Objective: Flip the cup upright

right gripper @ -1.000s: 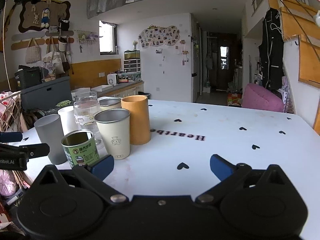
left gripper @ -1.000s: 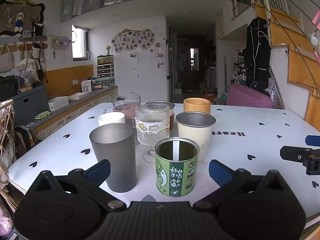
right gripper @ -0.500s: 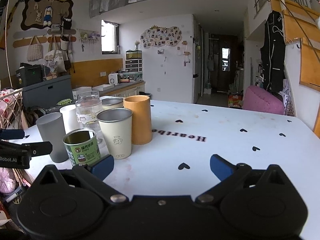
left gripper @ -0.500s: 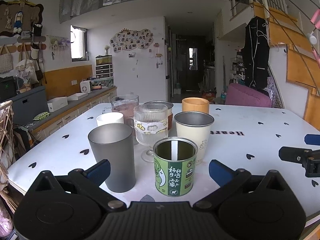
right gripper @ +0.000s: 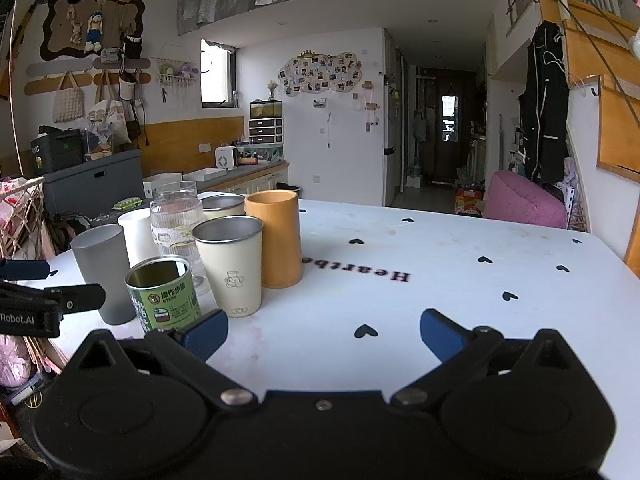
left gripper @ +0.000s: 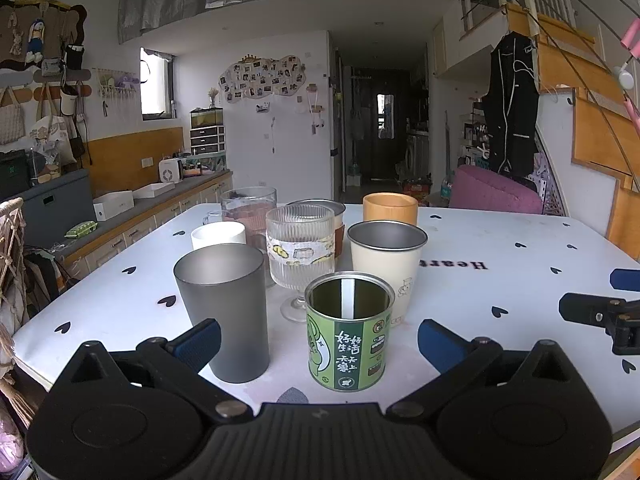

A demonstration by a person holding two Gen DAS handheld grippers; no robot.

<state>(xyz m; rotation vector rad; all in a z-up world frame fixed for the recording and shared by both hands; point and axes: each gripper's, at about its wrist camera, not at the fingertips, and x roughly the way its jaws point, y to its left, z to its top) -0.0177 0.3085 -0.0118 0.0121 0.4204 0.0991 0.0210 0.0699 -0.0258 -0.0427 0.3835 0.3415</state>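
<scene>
Several cups stand upright in a cluster on the white table (left gripper: 500,248): a green tin can (left gripper: 347,330), a grey tumbler (left gripper: 224,312), a ribbed glass goblet (left gripper: 300,252), a cream metal cup (left gripper: 386,268), an orange cup (left gripper: 390,209), a white cup (left gripper: 218,235). My left gripper (left gripper: 318,344) is open and empty, with the green can just ahead between its fingers. My right gripper (right gripper: 324,330) is open and empty over bare table, right of the green can (right gripper: 164,294), the cream cup (right gripper: 230,270) and the orange cup (right gripper: 276,240).
A clear glass pitcher (left gripper: 248,216) and another metal cup (left gripper: 320,206) stand behind the cluster. The right gripper's tip shows at the right edge of the left wrist view (left gripper: 600,312). A counter (left gripper: 152,208) runs along the left, and a pink seat (left gripper: 492,196) stands beyond the table.
Both views have shifted slightly; the cups appear marginally closer and lower. No cup has moved and neither gripper has changed its opening.
</scene>
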